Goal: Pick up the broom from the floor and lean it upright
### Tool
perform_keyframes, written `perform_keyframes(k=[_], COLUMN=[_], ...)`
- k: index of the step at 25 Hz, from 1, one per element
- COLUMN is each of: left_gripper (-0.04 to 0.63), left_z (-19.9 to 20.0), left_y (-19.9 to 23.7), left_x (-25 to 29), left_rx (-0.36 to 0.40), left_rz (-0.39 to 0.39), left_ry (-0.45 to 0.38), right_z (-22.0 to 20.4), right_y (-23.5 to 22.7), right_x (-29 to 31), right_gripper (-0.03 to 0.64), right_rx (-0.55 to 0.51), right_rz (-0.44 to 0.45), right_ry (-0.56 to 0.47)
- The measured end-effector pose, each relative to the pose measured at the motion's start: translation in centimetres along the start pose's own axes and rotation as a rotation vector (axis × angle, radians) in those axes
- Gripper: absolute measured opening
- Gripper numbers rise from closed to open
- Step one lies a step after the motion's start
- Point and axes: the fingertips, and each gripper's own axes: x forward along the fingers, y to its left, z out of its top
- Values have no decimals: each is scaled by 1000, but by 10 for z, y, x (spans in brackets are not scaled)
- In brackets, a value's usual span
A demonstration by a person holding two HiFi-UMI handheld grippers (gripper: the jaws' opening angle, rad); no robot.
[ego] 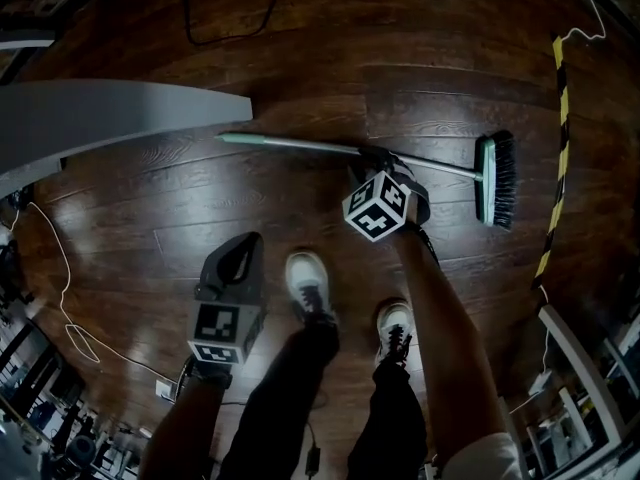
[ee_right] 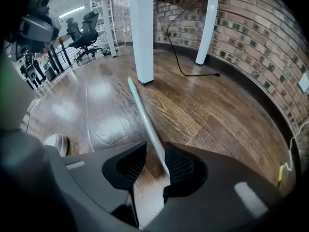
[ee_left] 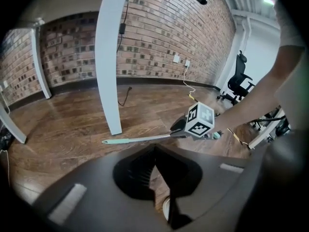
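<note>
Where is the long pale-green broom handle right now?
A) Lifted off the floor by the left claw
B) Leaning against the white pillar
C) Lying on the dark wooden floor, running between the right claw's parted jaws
C: the pale-green broom handle lies along the dark wooden floor and passes between the jaws of the right claw, which stand apart with a gap beside it.

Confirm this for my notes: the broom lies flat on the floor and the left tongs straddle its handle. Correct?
No: it is the right tongs that straddle the handle, as the right gripper view shows. The broom does lie flat on the floor.
</note>
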Motion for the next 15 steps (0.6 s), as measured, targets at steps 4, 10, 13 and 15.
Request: perform_keyframes(k=[4, 10, 13, 15], left_gripper=[2, 2, 2, 2], left_z=[1, 4, 2, 1], left_y=[2, -2, -2, -2], left_x=[19, 27, 28, 27], left_rx=[-11, 14, 16, 14], left_rz=[6, 9, 8, 6], left_ry=[-9, -6, 1, 6], right_z=[-2, -5, -10, -11], right_y=[2, -1, 3, 5], right_x=[13, 30, 38, 43], right_gripper=[134, 133, 144, 144], right_rx=[-18, -102, -225, -261], right_rz=[12, 36, 60, 81], right_ry=[6, 88, 149, 174])
